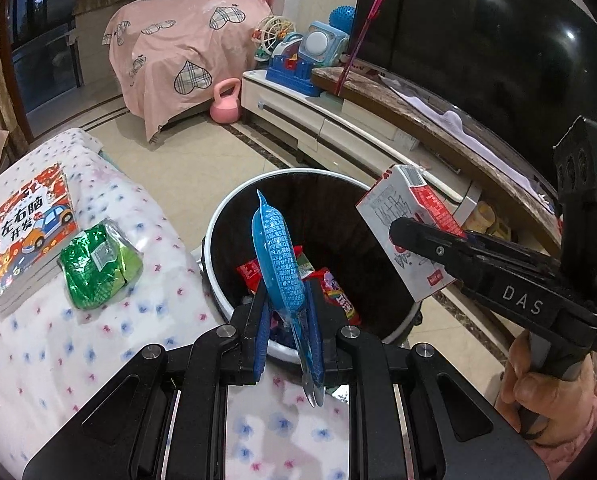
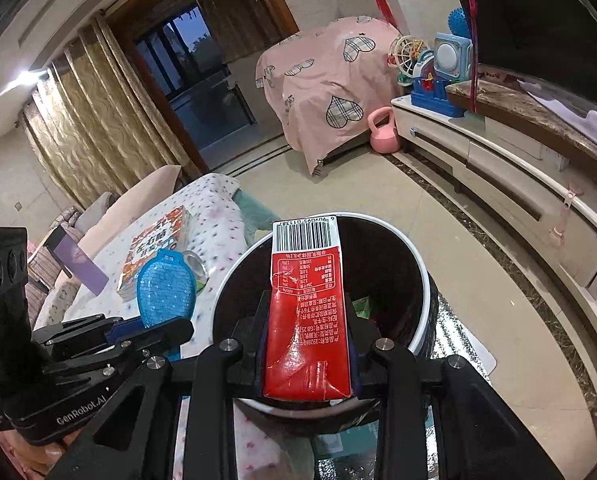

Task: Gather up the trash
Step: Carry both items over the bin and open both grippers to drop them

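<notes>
My left gripper (image 1: 288, 312) is shut on a blue plastic wrapper (image 1: 280, 256) and holds it over the near rim of the round bin (image 1: 222, 208). The wrapper also shows in the right wrist view (image 2: 166, 290). My right gripper (image 2: 308, 332) is shut on a red and white milk carton (image 2: 306, 312) and holds it above the bin (image 2: 414, 252). The carton shows at the bin's right side in the left wrist view (image 1: 408, 216). Red and other wrappers (image 1: 334, 288) lie inside the bin. A green foil snack bag (image 1: 100, 264) lies on the table.
A flowered cloth covers the table (image 1: 58, 360) left of the bin. A children's book (image 1: 30, 232) lies on it beside the green bag. A TV cabinet (image 1: 338, 120) with toys runs along the right. A pink kettlebell (image 1: 226, 106) stands on the floor.
</notes>
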Motion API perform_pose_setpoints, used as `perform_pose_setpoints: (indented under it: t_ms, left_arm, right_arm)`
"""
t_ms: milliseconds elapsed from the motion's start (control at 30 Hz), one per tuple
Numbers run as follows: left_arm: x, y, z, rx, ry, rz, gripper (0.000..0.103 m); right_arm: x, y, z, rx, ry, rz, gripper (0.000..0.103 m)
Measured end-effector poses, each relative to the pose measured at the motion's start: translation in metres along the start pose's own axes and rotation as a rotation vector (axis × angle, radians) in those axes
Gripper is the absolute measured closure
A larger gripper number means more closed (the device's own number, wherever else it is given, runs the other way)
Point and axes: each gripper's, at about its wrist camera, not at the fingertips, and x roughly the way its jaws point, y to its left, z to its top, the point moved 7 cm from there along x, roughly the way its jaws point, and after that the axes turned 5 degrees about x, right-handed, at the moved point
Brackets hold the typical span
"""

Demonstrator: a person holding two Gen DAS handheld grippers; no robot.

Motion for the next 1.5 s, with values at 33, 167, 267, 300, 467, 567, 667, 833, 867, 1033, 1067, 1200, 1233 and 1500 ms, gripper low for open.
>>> perform_pose_setpoints:
  t_ms: [33, 167, 267, 300, 467, 567, 667, 833, 867, 1033, 1067, 1200, 1233, 1500]
  left_arm:
    - [0.002, 0.001, 0.000, -0.002, 0.003, 0.000, 0.087]
    - [0.009, 0.003, 0.002, -0.009, 0.016, 0.003, 0.087]
    - [0.015, 0.004, 0.003, -0.016, 0.029, 0.003, 0.087]
    - [0.016, 0.004, 0.003, -0.019, 0.032, 0.002, 0.087]
    - [0.020, 0.005, 0.004, -0.019, 0.039, 0.000, 0.087]
    - [0.022, 0.005, 0.004, -0.019, 0.044, 0.000, 0.087]
    - [0.025, 0.005, 0.005, -0.024, 0.049, -0.005, 0.087]
    - [0.026, 0.003, 0.009, -0.032, 0.051, -0.012, 0.086]
    - [0.027, 0.003, 0.009, -0.033, 0.054, -0.013, 0.083]
    - [0.020, 0.008, 0.012, -0.049, 0.035, 0.002, 0.044]
    - [0.019, 0.008, 0.011, -0.048, 0.033, 0.004, 0.043]
    - [0.009, 0.015, 0.005, -0.062, 0.020, 0.018, 0.042]
    - [0.005, 0.018, 0.002, -0.072, 0.015, 0.019, 0.041]
    - [-0.047, 0.036, -0.030, -0.198, -0.092, 0.007, 0.036]
  right_arm:
    - [0.002, -0.001, 0.001, 0.002, 0.002, 0.000, 0.073]
    - [0.006, -0.002, 0.001, 0.004, 0.010, -0.004, 0.073]
    - [0.011, -0.004, 0.001, 0.009, 0.022, -0.010, 0.073]
    - [0.012, -0.006, 0.001, 0.009, 0.025, -0.013, 0.073]
    - [0.018, -0.008, 0.002, 0.009, 0.037, -0.020, 0.073]
    - [0.021, -0.008, 0.002, 0.003, 0.047, -0.026, 0.073]
    - [0.025, -0.008, 0.002, -0.002, 0.054, -0.032, 0.073]
    - [0.028, -0.009, 0.005, 0.002, 0.057, -0.038, 0.073]
    - [0.029, -0.009, 0.005, 0.003, 0.057, -0.039, 0.073]
    - [0.030, -0.010, 0.007, 0.005, 0.065, -0.033, 0.067]
    - [0.029, -0.010, 0.007, 0.006, 0.062, -0.033, 0.064]
    - [0.021, -0.012, 0.007, 0.024, 0.043, -0.026, 0.060]
    - [0.017, -0.011, 0.006, 0.029, 0.037, -0.023, 0.058]
    - [-0.023, 0.008, -0.006, 0.053, -0.045, 0.030, 0.012]
